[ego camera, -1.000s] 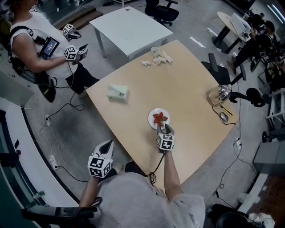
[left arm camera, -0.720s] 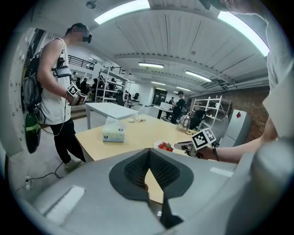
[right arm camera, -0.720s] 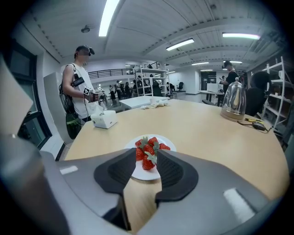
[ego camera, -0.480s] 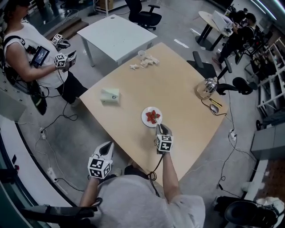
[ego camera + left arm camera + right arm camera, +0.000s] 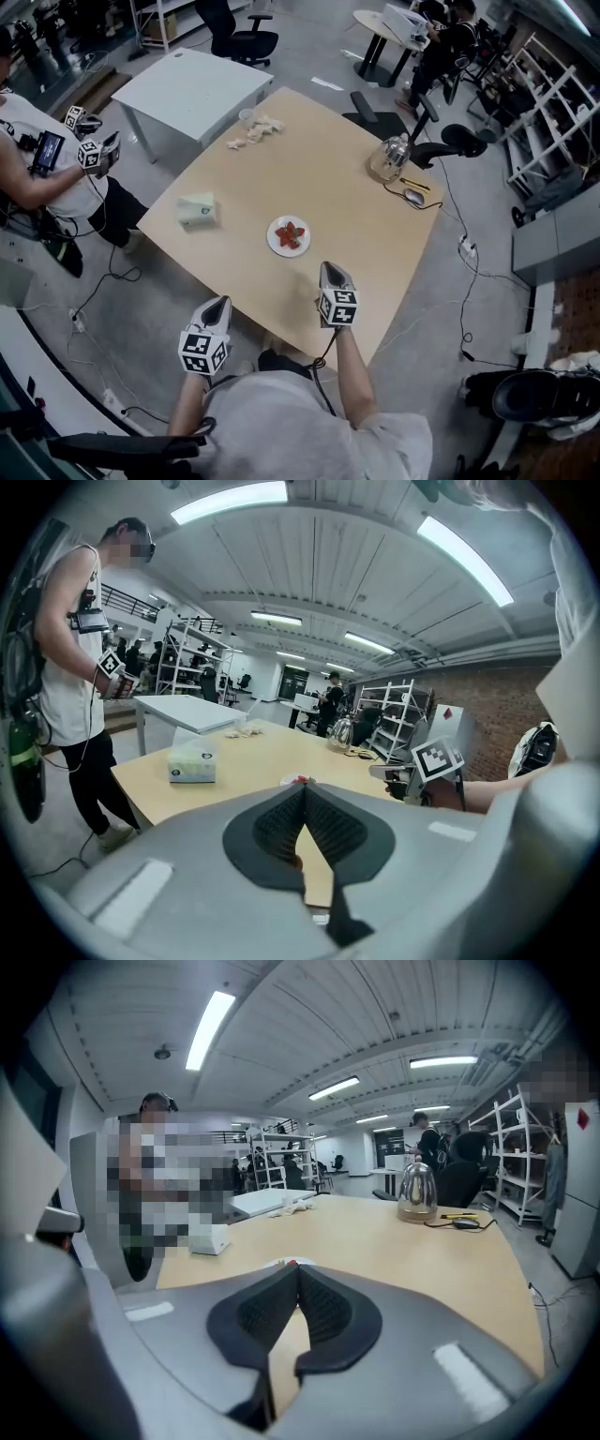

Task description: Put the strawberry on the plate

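Observation:
The red strawberry (image 5: 290,232) lies on the small white plate (image 5: 276,244) in the middle of the tan table (image 5: 356,225). My right gripper (image 5: 330,271) hangs over the table's near edge, well short of the plate. Its jaws have just been closing and are now shut with nothing between them. In the right gripper view the gripper (image 5: 297,1267) shows its pads meeting, and the plate (image 5: 277,1263) peeks over them. My left gripper (image 5: 221,304) hovers off the table's near-left edge, shut and empty. The left gripper view shows that gripper (image 5: 303,789) with the strawberry (image 5: 298,780) just past its tips.
A tissue box (image 5: 198,208) sits left of the plate. White crumpled bits (image 5: 255,131) lie at the far corner. A glass kettle (image 5: 391,156) and a mouse (image 5: 413,196) are at the right edge. Another person (image 5: 47,178) with grippers stands at the left, near a grey table (image 5: 197,89).
My right gripper has pulled back and up from the plate toward the table's near edge, leaving the strawberry on the plate. The left gripper has barely shifted.

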The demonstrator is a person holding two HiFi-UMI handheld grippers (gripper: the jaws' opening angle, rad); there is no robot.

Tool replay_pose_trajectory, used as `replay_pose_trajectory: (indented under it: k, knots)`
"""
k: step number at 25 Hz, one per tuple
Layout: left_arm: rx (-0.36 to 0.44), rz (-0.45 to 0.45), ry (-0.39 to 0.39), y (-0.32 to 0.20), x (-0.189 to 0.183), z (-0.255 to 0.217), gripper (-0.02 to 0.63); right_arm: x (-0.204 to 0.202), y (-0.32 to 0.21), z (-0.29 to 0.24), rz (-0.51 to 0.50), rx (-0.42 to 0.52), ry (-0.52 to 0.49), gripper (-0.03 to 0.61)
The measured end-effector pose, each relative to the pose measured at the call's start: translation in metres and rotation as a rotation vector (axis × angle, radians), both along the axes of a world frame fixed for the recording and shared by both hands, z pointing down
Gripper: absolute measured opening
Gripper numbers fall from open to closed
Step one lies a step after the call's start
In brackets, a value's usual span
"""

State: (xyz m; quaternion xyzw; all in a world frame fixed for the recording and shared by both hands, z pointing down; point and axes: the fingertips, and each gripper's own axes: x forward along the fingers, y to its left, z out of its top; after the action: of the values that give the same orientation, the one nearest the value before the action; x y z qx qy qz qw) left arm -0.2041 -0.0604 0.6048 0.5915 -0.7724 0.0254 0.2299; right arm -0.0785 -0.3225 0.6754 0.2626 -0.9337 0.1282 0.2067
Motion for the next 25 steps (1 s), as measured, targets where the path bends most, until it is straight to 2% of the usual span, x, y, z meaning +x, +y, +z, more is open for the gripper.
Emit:
replay_pose_trajectory:
  k: [12,25]
  knots:
    - [0.044,0.159,-0.024,-0.013,0.032,-0.006,0.020,0.070,0.037,-0.037,0.114,0.091,-0.061,0.006]
    - [0.077,0.291,-0.033,-0.005,0.064,-0.013,0.020,0.134,0.090,-0.058,0.265,0.129,-0.101,0.006]
